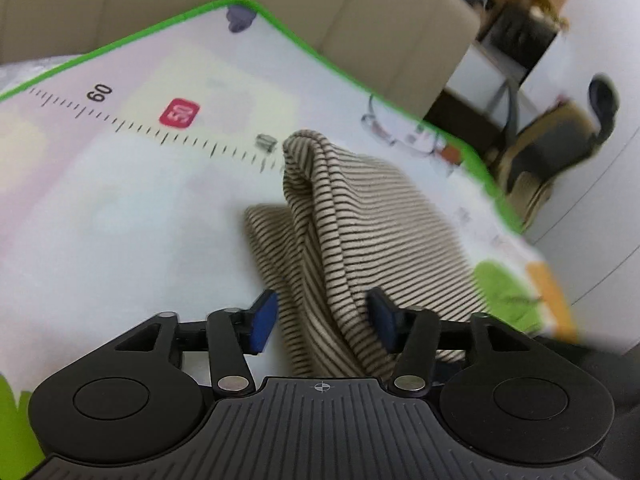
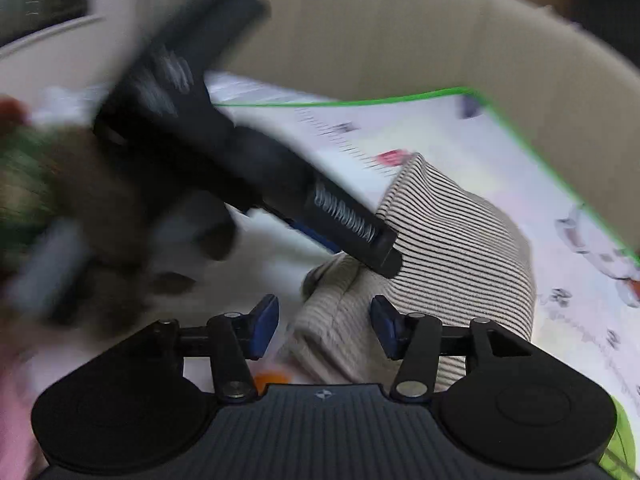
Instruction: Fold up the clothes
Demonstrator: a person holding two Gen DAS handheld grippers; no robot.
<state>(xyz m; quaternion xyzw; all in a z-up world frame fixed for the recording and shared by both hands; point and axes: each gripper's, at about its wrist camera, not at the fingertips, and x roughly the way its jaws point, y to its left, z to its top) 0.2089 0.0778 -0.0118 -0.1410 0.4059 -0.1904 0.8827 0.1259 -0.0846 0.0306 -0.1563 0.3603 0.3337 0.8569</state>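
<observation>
A beige garment with thin dark stripes [image 1: 360, 216] lies bunched on a white mat with a green border [image 1: 120, 200]. My left gripper [image 1: 322, 320] is open, and a fold of the garment runs between its blue pads without being pinched. In the right wrist view the garment [image 2: 460, 240] lies ahead. My right gripper [image 2: 324, 326] is open with a pale fold of the cloth between its pads. The left gripper's black body [image 2: 224, 148] crosses that view, blurred, its tip resting on the garment.
The mat carries a printed ruler with "60" [image 1: 100, 94] and a red "50" label [image 1: 179, 113]. A beige sofa back [image 1: 360, 20] stands behind the mat. An office chair [image 1: 560, 148] and shelves stand at the right, past the mat's edge.
</observation>
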